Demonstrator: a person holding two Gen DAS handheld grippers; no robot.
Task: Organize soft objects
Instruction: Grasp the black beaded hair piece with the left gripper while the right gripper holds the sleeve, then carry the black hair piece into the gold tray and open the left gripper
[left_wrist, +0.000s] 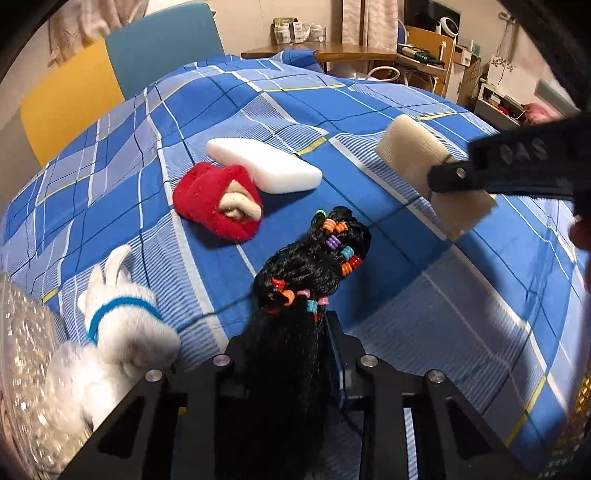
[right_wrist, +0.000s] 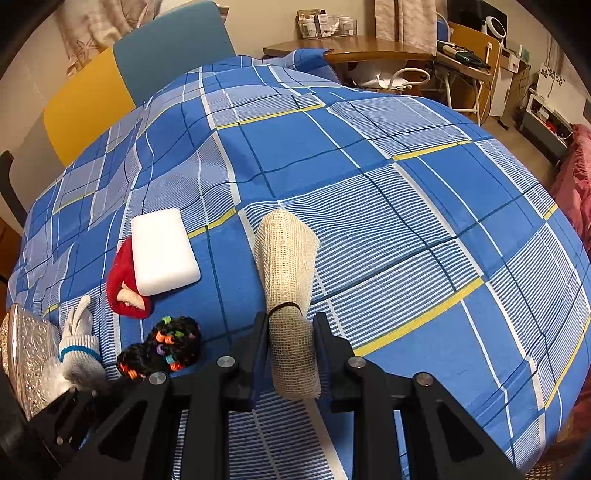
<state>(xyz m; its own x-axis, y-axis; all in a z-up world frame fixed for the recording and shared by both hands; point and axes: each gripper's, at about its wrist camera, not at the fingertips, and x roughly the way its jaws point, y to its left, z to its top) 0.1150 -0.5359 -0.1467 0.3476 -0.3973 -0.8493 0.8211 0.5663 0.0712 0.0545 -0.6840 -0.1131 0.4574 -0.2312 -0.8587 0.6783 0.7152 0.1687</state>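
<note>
A black braided hairpiece with coloured beads (left_wrist: 314, 266) lies on the blue plaid bedspread (left_wrist: 424, 295). Its near end sits between the jaws of my left gripper (left_wrist: 284, 339), which is shut on it. My right gripper (right_wrist: 291, 332) is shut on a rolled beige mesh cloth (right_wrist: 288, 258) tied with a dark band and holds it above the bed. From the left wrist view, that cloth (left_wrist: 410, 147) and the right gripper (left_wrist: 441, 177) hang at the right. A red cloth bundle (left_wrist: 218, 203), a white sponge block (left_wrist: 266, 166) and a white glove with a blue band (left_wrist: 122, 321) lie nearby.
A shiny embossed silver container (right_wrist: 26, 350) stands at the bed's left edge beside the glove (right_wrist: 79, 350). The sponge (right_wrist: 162, 251) partly overlaps the red bundle (right_wrist: 125, 291). Yellow and teal headboard panels (right_wrist: 110, 81) rise behind the bed, with a wooden desk (right_wrist: 369, 48) beyond it.
</note>
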